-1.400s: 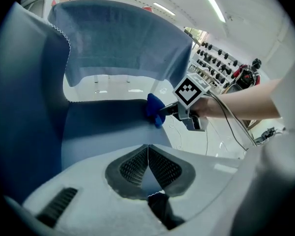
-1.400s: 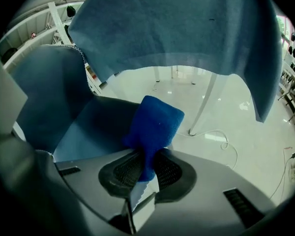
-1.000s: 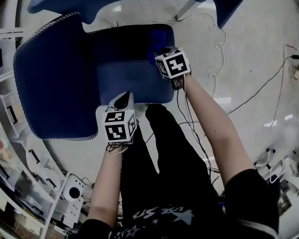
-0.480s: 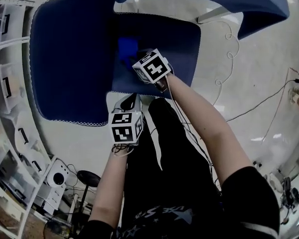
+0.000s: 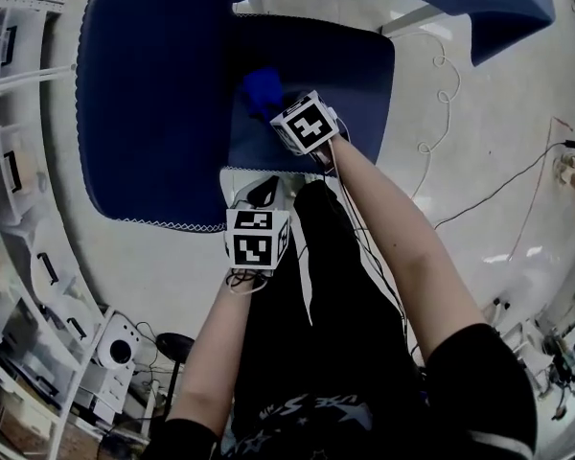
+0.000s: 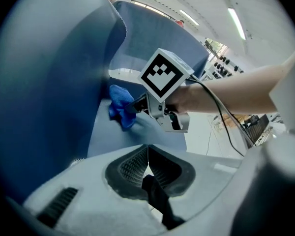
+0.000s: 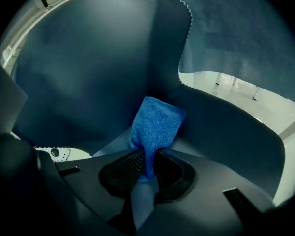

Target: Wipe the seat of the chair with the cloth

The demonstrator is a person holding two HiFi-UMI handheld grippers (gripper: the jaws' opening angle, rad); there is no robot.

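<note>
Currently the chair (image 5: pixel 153 113) fills the upper head view, and the cloth (image 5: pixel 261 89) sits bunched on the seat (image 5: pixel 350 75), at the side where it meets the big dark panel, so I'd judge this is mid-wipe. Right tongs (image 5: pixel 274 103) are clamped on one end of the cloth, with the free end sticking out ahead against the fabric, probably so it works as a pad. Left tongs (image 5: pixel 262 192) hang just off the seat's near edge with jaws closed on nothing, likely parked clear of the stroke; no container in play.
</note>
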